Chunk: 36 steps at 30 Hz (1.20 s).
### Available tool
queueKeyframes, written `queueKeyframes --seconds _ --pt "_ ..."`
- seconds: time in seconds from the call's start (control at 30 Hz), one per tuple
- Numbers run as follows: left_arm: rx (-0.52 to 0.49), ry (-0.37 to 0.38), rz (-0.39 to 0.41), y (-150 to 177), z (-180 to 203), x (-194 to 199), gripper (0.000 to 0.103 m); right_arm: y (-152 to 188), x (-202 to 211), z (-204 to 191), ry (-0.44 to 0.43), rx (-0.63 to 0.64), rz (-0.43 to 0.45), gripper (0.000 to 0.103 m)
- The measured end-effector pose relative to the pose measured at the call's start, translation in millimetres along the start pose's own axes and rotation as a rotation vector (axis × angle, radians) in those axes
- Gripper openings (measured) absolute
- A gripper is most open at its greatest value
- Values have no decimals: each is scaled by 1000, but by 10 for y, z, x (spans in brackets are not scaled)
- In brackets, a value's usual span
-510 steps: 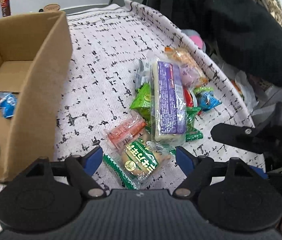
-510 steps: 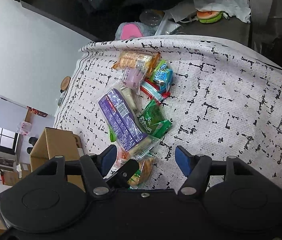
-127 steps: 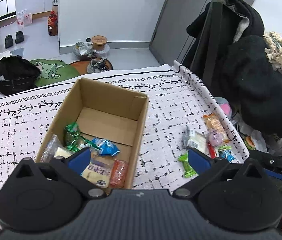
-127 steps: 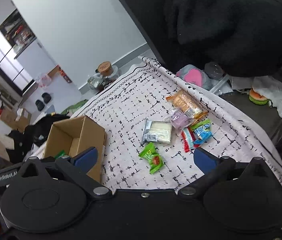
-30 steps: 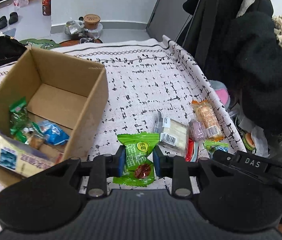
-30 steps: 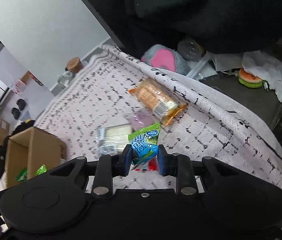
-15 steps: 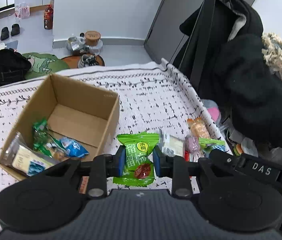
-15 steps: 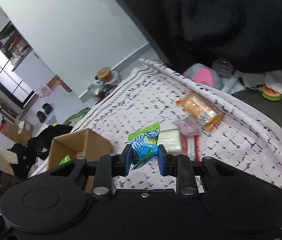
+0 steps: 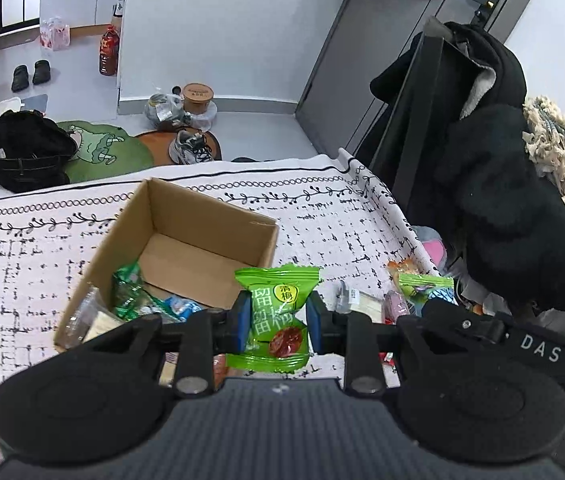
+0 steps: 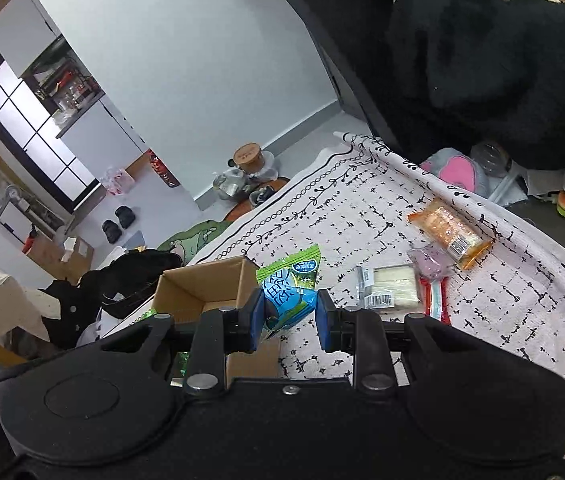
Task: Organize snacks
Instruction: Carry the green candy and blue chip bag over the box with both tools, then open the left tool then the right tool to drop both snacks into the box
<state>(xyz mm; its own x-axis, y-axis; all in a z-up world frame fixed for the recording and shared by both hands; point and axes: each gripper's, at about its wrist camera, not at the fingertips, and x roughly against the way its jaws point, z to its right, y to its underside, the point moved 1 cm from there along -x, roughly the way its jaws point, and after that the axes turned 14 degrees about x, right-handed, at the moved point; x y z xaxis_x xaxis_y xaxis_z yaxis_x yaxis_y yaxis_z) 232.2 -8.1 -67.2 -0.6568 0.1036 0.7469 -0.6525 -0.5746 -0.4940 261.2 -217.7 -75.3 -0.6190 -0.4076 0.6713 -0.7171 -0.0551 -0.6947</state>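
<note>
My left gripper [image 9: 276, 322] is shut on a green snack packet [image 9: 278, 312] with a red fruit picture, held in the air near the right wall of the open cardboard box [image 9: 202, 216]. The box holds several snack packs [image 9: 130, 292]. My right gripper [image 10: 289, 320] is shut on a blue and green snack packet [image 10: 288, 288], raised above the cloth just right of the cardboard box [image 10: 202, 284]. On the patterned cloth [image 10: 502, 300] lie an orange cracker pack [image 10: 448, 232], a white wafer pack [image 10: 392, 286], a purple candy [image 10: 428, 262] and a red stick pack [image 10: 434, 298].
The table's right edge [image 9: 398, 216] drops to a black coat on a chair [image 9: 502, 208] and a pink plush [image 10: 458, 170]. Beyond the far edge, the floor holds a green mat [image 9: 102, 150], a shoe [image 9: 192, 148] and a black bag [image 9: 22, 152].
Both grippers have risen with their packets and shifted toward the box. The box now sits more central in the left view, and the loose snacks look farther away.
</note>
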Motion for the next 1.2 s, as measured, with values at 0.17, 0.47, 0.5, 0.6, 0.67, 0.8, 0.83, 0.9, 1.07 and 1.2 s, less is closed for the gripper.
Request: queueKeyframes --seconds 0.17,0.47,0.5,0.6,0.67,0.8,0.83,0.9,1.07,1.2 --pt "2 8 2 -30 -132 52 28 -18 -3 -20 -5 -11 19 26" --pt "26 -3 -3 -88 -359 2 28 61 -214 -227 -39 -20 10 26" --pt "29 -4 -3 -100 -384 -7 28 63 -232 -251 -42 -23 9 26" --pt "40 -11 -9 -130 -448 -70 28 62 -296 -315 -52 -21 10 26" --pt "44 -12 -16 -135 -482 -111 28 62 -348 -343 -59 -23 4 26" --pt "58 -16 -34 -161 -549 -227 28 64 -435 -397 -70 -20 -5 26" --pt "61 -16 -38 -167 -565 -261 28 65 -466 -399 -73 -21 -8 26" --pt "71 -17 -46 -176 -595 -322 28 68 -528 -410 -78 -22 -15 26" --pt "99 -14 -74 -186 -663 -481 28 74 -659 -457 -95 -20 -32 26" --pt "131 -24 -88 -215 -770 -580 31 52 -722 -496 -110 -19 -38 26"
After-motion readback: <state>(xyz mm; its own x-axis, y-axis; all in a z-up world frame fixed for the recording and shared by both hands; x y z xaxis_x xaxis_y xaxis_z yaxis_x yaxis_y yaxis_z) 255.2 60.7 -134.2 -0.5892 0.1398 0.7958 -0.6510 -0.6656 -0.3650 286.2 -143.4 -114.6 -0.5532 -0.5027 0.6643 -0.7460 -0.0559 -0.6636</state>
